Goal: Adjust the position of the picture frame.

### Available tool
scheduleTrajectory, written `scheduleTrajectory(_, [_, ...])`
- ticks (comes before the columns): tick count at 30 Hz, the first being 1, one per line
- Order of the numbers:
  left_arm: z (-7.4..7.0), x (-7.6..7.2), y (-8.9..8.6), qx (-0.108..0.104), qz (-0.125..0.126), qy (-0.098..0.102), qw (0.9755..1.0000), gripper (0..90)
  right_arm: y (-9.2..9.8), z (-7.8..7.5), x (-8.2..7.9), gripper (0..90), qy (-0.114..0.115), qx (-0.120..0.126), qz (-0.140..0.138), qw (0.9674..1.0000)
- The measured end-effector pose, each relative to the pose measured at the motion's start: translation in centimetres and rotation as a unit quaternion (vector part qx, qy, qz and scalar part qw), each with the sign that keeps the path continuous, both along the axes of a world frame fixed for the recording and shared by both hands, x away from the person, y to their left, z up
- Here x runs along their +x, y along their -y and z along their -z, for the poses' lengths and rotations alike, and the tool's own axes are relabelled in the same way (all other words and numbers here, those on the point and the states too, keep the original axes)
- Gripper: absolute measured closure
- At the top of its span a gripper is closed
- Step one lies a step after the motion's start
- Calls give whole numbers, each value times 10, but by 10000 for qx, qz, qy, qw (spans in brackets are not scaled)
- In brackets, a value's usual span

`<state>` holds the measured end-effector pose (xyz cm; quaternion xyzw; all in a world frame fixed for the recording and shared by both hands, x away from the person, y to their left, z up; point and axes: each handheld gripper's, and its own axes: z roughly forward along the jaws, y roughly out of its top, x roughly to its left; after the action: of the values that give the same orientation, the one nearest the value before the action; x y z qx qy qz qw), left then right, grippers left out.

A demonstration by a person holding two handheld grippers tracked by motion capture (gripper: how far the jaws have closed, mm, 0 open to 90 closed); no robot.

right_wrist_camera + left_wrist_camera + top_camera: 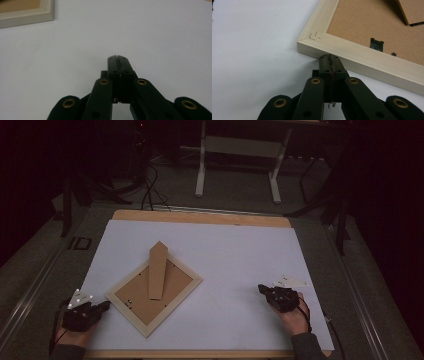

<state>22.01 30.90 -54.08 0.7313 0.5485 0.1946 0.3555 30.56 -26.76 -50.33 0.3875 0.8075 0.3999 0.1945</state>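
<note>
A white sheet [225, 255] covers most of the wooden table [200, 217], whose bare edge shows along the far side. On the sheet, left of the middle, a pale wooden picture frame [153, 296] lies face down and turned cornerwise, so that one corner points toward the person. Set inside its rim is a brown backing board [137, 301], and on that board rests a cardboard stand [158, 270], long and pointed at its far end, reaching out past the frame's far corner. In the left gripper view two small dark clips [377, 44] sit on the board near the rim. The left gripper [102, 306] lies at the near left edge of the sheet, held in the person's left hand [75, 330]; its jaws are pressed together with nothing between them, and their tips stand just beside the frame's outer wall near its left corner, whether touching it or not I cannot tell. The right gripper [262, 289] rests on the sheet well apart from the frame, in the right hand [295, 317]; its jaws are likewise closed on nothing, with bare sheet ahead of them and a corner of the frame farther off.
</note>
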Motion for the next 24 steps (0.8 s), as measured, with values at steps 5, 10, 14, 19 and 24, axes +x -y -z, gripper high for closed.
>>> scheduleTrajectory(5, [-1,1,7,134,173,9,9998,900,-6,0,2,895,2,-29,-85,10000])
scheduleTrajectory(10, [-2,2,15,196,346,-6,9992,900,-12,-1,4,895,8,-49,-160,9999])
scheduleTrajectory(14, [-3,3,25,281,554,-4,9981,900,-17,-1,5,895,8,-78,-238,9997])
scheduleTrajectory(19, [-3,4,36,348,757,4,9965,900,-23,-1,5,895,12,-98,-311,9995])
scheduleTrajectory(24, [-3,5,47,251,1040,-29,9943,900,-28,-1,6,895,18,-123,-387,9992])
